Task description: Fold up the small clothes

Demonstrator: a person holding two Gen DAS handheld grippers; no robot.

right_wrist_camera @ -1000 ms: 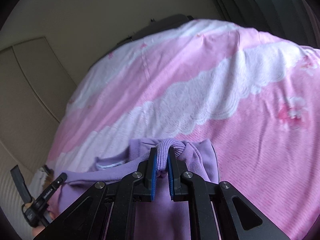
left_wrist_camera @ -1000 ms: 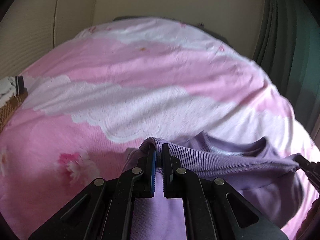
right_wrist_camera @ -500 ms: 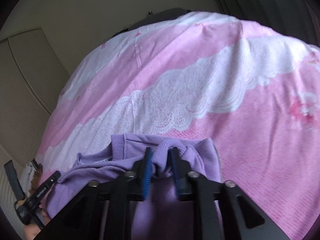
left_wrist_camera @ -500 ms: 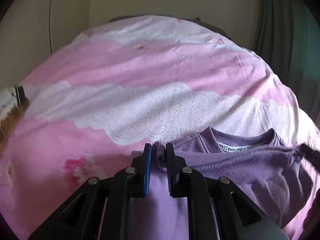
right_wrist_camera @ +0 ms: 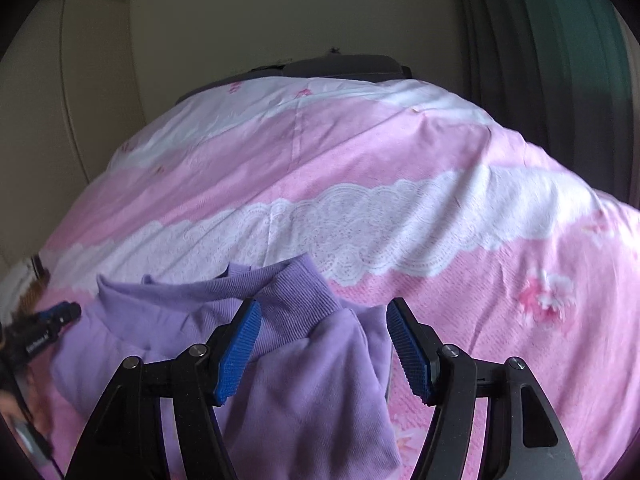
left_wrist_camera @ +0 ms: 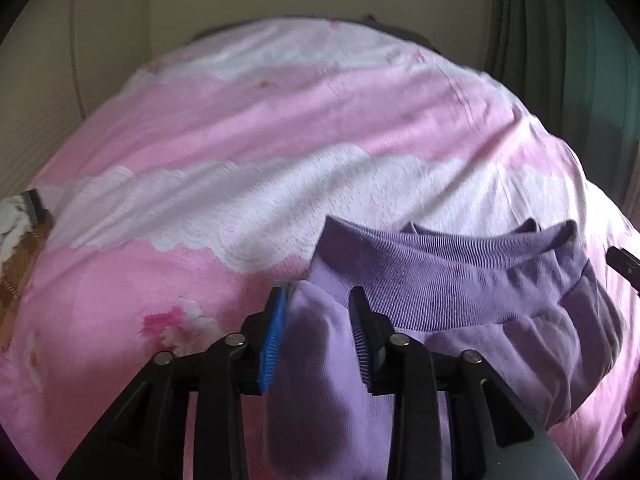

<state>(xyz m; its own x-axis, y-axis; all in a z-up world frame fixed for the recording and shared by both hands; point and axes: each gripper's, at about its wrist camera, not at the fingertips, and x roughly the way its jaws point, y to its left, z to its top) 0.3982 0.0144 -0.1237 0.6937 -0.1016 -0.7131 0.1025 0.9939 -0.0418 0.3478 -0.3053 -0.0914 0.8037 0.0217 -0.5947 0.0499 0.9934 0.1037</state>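
Both grippers' jaws have just been opening. The purple sweatshirt (right_wrist_camera: pixel 304 364), clamped a second ago, now lies released on the pink bedspread (right_wrist_camera: pixel 400 168), between the right gripper's (right_wrist_camera: pixel 324 344) wide jaws and the left gripper's (left_wrist_camera: pixel 318 332) narrower ones.

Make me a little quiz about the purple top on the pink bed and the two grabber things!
1. True or false: the right gripper has its jaws clamped tight on the purple top.
2. What does the purple top lie on? A) a wooden table B) a pink and white bedspread C) a tiled floor
3. Fill the gap: the ribbed band on the top is a ______ purple than the smooth cloth below it.

Key
1. False: the jaws have just been opening, with cloth lying loose between them.
2. B
3. darker
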